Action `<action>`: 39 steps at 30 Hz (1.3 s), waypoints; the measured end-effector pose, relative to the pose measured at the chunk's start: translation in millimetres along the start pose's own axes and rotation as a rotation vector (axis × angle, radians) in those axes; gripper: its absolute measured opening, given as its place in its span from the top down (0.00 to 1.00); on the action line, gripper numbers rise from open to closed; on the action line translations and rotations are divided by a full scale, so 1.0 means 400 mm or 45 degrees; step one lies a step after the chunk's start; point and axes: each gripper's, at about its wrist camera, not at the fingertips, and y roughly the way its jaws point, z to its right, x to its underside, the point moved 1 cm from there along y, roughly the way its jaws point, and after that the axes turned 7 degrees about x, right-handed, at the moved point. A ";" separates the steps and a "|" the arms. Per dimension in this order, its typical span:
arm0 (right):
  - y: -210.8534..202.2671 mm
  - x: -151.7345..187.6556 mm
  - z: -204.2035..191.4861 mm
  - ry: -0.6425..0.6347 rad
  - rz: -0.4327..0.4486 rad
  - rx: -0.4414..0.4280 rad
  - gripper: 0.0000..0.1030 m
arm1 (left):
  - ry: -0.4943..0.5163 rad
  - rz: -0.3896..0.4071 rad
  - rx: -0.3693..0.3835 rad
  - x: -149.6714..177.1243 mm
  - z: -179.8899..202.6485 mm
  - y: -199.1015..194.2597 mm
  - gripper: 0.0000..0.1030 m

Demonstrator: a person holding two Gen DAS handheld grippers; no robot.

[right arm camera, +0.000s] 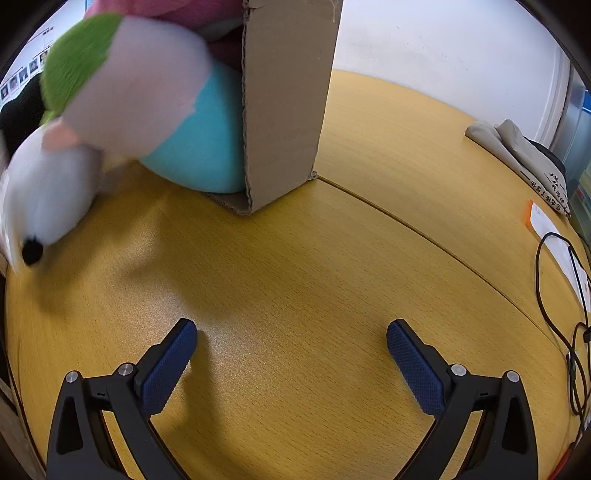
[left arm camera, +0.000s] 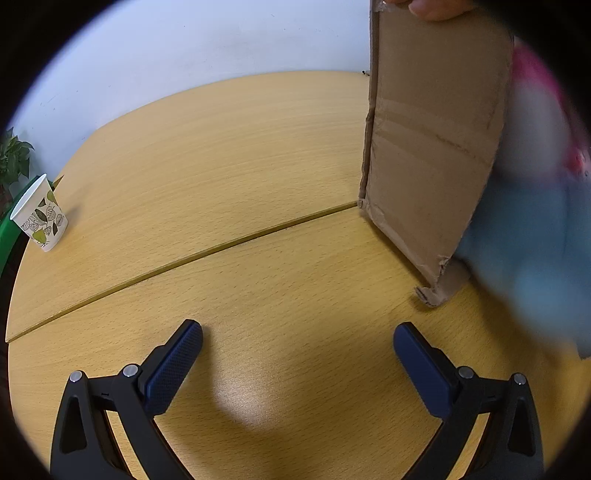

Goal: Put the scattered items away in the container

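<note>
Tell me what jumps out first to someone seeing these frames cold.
A tall cardboard box stands tipped on the wooden table, a hand gripping its top edge. Blurred plush toys in white, green, pink and blue spill from its open side. Both tools, left and right, are open and empty.

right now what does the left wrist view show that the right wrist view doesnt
Only the left wrist view shows the leaf-print paper cup, a potted plant and fingers on the cardboard box's top edge. Only the right shows the black cable and papers. Both show the cardboard box, blurred plush toys and an open gripper.
</note>
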 end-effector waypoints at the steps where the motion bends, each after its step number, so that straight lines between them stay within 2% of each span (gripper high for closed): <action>1: 0.000 0.000 0.000 0.000 0.000 0.000 0.00 | 0.000 0.000 0.000 -0.002 -0.001 0.000 0.00; 39: 0.001 -0.006 -0.012 0.007 -0.003 0.007 0.00 | -0.006 0.002 -0.004 -0.019 -0.003 0.005 0.00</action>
